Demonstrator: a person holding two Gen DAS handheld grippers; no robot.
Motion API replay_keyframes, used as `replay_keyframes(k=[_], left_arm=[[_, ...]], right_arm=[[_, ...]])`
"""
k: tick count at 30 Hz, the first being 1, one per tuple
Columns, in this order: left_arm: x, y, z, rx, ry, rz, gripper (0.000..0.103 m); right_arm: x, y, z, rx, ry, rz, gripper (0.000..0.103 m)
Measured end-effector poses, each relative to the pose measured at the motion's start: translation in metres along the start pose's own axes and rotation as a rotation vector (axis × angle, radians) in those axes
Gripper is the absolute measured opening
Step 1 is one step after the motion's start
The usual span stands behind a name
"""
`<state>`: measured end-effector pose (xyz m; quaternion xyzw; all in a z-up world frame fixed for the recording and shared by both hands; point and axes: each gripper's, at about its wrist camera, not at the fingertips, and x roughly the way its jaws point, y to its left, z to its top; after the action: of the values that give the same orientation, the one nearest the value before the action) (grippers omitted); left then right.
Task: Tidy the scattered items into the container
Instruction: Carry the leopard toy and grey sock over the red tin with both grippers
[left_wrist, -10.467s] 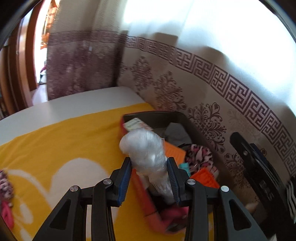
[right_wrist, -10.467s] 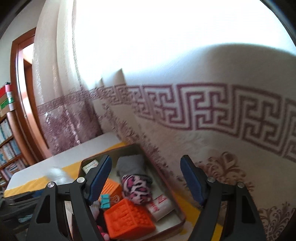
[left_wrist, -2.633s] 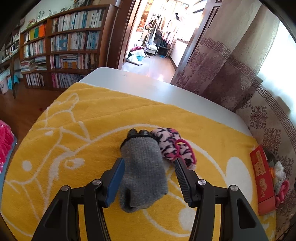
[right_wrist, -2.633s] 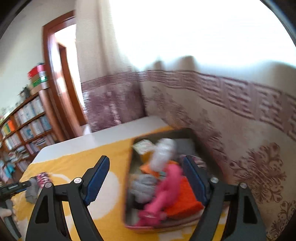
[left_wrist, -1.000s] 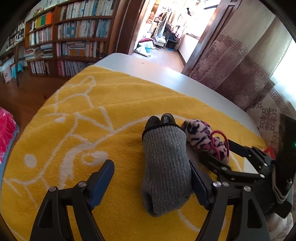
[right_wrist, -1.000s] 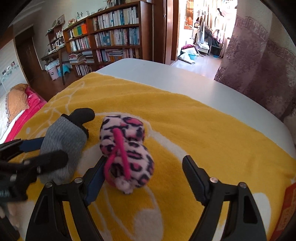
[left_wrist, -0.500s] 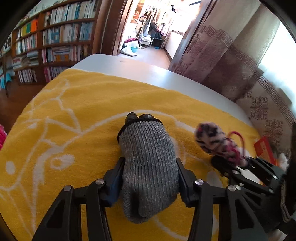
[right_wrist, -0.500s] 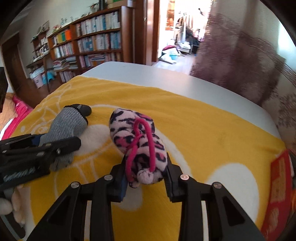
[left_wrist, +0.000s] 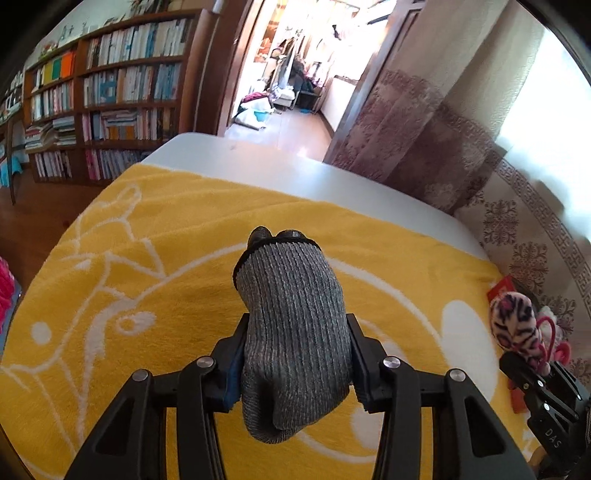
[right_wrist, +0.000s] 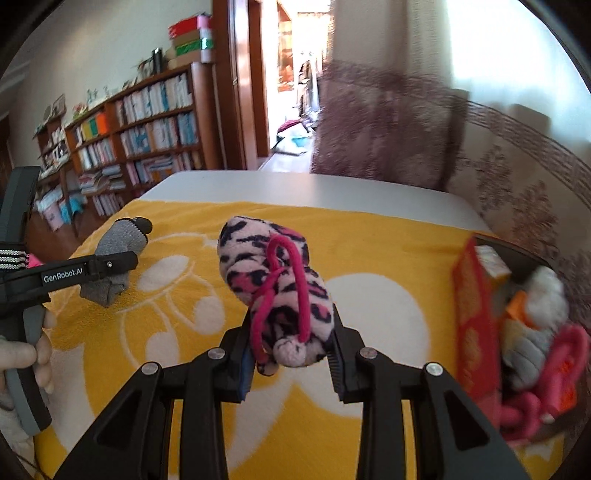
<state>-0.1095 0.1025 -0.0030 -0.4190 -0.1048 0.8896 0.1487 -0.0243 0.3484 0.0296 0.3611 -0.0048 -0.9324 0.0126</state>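
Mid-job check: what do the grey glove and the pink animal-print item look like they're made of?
Grey glove: ribbed knit fabric, matte, with darker, smoother fingertips that may be a rubbery coating. It sags over the left gripper. Pink animal-print item: fuzzy plush or fleece with a pink cord loop, squashed softly in the right gripper.

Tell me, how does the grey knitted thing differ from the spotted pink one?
The grey knit glove is plain, ribbed and dark-tipped; the pink plush item is fuzzy, black-blotched and looped with a pink cord. The glove sits in the left gripper, the plush in the right gripper, nearer the red container. Both are soft and gripped between fingers.
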Motion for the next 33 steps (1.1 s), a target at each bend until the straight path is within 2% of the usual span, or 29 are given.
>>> replay_keyframes(k=[5, 10, 18, 23, 27, 33], left_arm=[[-0.011, -0.031, -0.004, 0.055, 0.004, -0.041, 0.048], [-0.02, -0.07, -0.008, 0.112, 0.012, -0.096, 0.048], [-0.022, -0.154, -0.006, 0.233, 0.035, -0.195, 0.048], [-0.012, -0.207, -0.004, 0.296, 0.066, -0.27, 0.048], [-0.005, -0.248, -0.003, 0.356, 0.07, -0.315, 0.048], [0.027, -0.302, -0.002, 0.39, 0.124, -0.394, 0.048]], right_arm=[[-0.031, -0.038, -0.01, 0.07, -0.039, -0.067, 0.036], [-0.063, -0.101, -0.014, 0.184, -0.083, -0.144, 0.036], [-0.098, -0.183, -0.024, 0.305, -0.139, -0.264, 0.036], [-0.084, -0.216, -0.025, 0.335, -0.111, -0.326, 0.036], [-0.057, -0.23, -0.021, 0.319, -0.07, -0.378, 0.036], [-0.039, -0.243, -0.013, 0.328, -0.038, -0.326, 0.036]])
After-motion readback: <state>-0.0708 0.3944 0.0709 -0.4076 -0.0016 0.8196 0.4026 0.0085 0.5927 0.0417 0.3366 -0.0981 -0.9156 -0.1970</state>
